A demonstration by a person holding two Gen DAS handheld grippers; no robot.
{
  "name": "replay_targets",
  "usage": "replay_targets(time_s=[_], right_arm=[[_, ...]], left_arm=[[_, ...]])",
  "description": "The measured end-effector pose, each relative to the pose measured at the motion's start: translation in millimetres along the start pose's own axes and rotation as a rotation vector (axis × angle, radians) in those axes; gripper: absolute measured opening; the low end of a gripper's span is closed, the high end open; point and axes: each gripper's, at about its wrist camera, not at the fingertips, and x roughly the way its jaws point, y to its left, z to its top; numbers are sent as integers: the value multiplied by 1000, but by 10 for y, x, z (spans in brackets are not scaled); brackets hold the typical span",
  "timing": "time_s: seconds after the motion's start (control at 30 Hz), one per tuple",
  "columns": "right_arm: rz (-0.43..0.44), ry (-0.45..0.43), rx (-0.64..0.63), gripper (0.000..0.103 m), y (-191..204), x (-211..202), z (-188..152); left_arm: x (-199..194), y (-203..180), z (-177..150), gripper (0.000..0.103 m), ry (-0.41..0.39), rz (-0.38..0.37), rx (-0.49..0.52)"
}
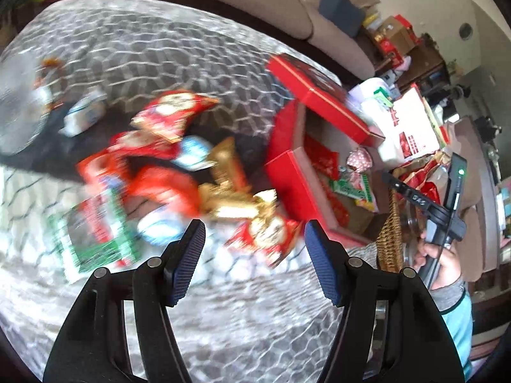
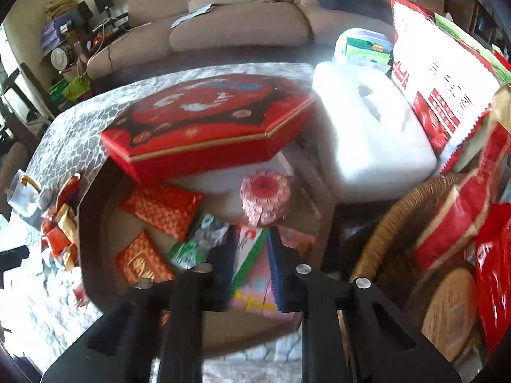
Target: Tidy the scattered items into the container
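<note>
In the left wrist view my left gripper (image 1: 254, 231) is open and empty, hovering over a blurred pile of red, gold and green snack packets (image 1: 166, 172) on the patterned tablecloth. A red-and-white packet (image 1: 268, 234) lies just beyond its fingertips. The open red octagonal box (image 1: 284, 166) stands to the right, its lid (image 2: 207, 127) propped on the far rim. In the right wrist view my right gripper (image 2: 249, 255) is over the box, jaws partly closed around a white, green and pink packet (image 2: 250, 255). Red packets (image 2: 163, 207) and a round pink candy pack (image 2: 265, 199) lie inside.
A wicker basket (image 2: 383, 233) with red bags stands right of the box. A white tissue holder (image 2: 367, 134) and a red-and-white bag (image 2: 447, 95) sit behind it. A sofa (image 2: 239, 25) runs along the far side. Small items (image 1: 83, 115) lie far left on the table.
</note>
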Motion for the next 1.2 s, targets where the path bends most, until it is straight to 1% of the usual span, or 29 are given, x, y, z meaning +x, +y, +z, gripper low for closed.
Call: replay_targets(time_s=[0.07,0.1,0.13,0.2,0.23,0.27,0.3,0.4,0.47,0.53,0.6,0.63,0.7,0.73,0.77,0.87,0.9,0.93,0.97,1.0,1.03,1.07,1.13,1.17,1.2], right_arm=[[69,-2,-3,18,107,-132,-105],[89,-13,-26,20,213,-215,-165],[106,-24,-49,22,327,-295,-228],[161,-33,-99,35,673,-399,-344],[187,-28,-123,37,854,-425,-400],[207,-20,-141,46,1010,-442,-459],[223,-14,-161,52,1179,-431,-511],[234,13,-202,55,1569,-261,-626],[238,38,-196,55,1737,-117,-679],[227,39,-200,55,1897,-7,-695],[246,37,-208,55,2062,72,-691],[263,36,-215,55,2151,101,-686],[275,36,-257,55,2382,176,-660],[270,34,-284,55,2484,211,-650],[257,39,-316,55,2591,266,-644],[217,73,-366,55,2818,484,-624],[214,89,-367,55,2857,568,-614],[214,99,-361,54,2868,633,-607],[215,113,-348,54,2858,699,-595],[220,131,-334,54,2846,761,-590],[232,151,-318,54,2835,824,-588],[248,167,-303,54,2826,877,-589],[256,161,-298,54,2832,915,-589],[255,157,-301,54,2845,921,-592],[261,159,-301,47,2858,932,-596]], left_arm=[[-151,181,-79,64,-20,36,-5],[-228,301,-119,68,-31,61,-16],[-297,435,-161,68,-41,90,-31],[-371,660,-223,69,-54,133,-67],[-376,750,-247,70,-57,141,-88],[-365,848,-274,70,-56,146,-113],[-346,924,-301,70,-55,156,-132],[-287,1037,-363,71,-62,191,-136],[-219,1089,-390,71,-56,228,-135],[-156,1124,-399,71,-49,261,-129],[-74,1145,-401,72,-46,299,-122],[-30,1158,-396,74,-40,295,-124],[88,1190,-384,75,-16,275,-137],[132,1188,-376,81,-14,270,-136],[164,1158,-366,85,-26,272,-119],[242,1100,-354,86,-39,290,-96],[249,1083,-356,81,-51,292,-89],[242,1073,-357,68,-63,301,-80],[237,1067,-354,58,-73,313,-69],[232,1071,-350,41,-76,320,-62],[215,1096,-343,34,-76,318,-63],[189,1135,-336,32,-75,306,-73],[142,1202,-329,24,-75,286,-93],[126,1225,-329,23,-75,277,-98],[112,1241,-331,20,-77,267,-102]])
